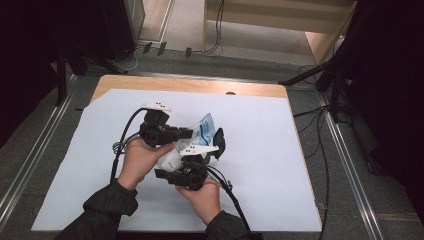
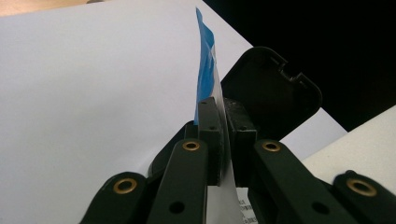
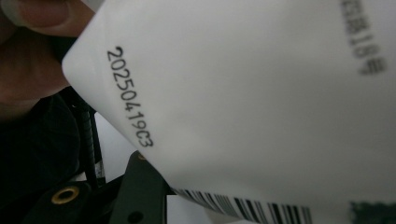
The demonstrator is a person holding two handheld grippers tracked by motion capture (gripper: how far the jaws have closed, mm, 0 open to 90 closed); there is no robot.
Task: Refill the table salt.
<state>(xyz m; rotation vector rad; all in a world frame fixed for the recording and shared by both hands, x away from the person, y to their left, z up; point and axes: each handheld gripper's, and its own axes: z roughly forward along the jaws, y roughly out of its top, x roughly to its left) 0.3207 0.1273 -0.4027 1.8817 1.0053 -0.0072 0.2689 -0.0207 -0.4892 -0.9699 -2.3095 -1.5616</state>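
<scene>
Number on the white packet (image 3: 261,93): 20250419C3, in black print near its corner.
Barcode: black stripes along the packet's lower edge.
Other print: top right corner, too blurry to read.

Table: light wooden top (image 1: 190,84), its bare wood showing along the far edge; a white sheet (image 1: 270,165) covers the rest, with its far left corner cut at a slant.
Floor: grey carpet (image 1: 345,200) around the table, with metal rails (image 1: 30,165) running along both sides.
Cables: black leads (image 1: 320,150) trail over the floor right of the table; more lie beyond the far edge.
Furniture: pale wooden shelf unit (image 1: 280,20) past the far edge.
Surroundings: black drapes (image 1: 390,75) at the left and right; dark stand legs (image 1: 310,75) near the far right corner.
Light: even, soft, from above.
</scene>
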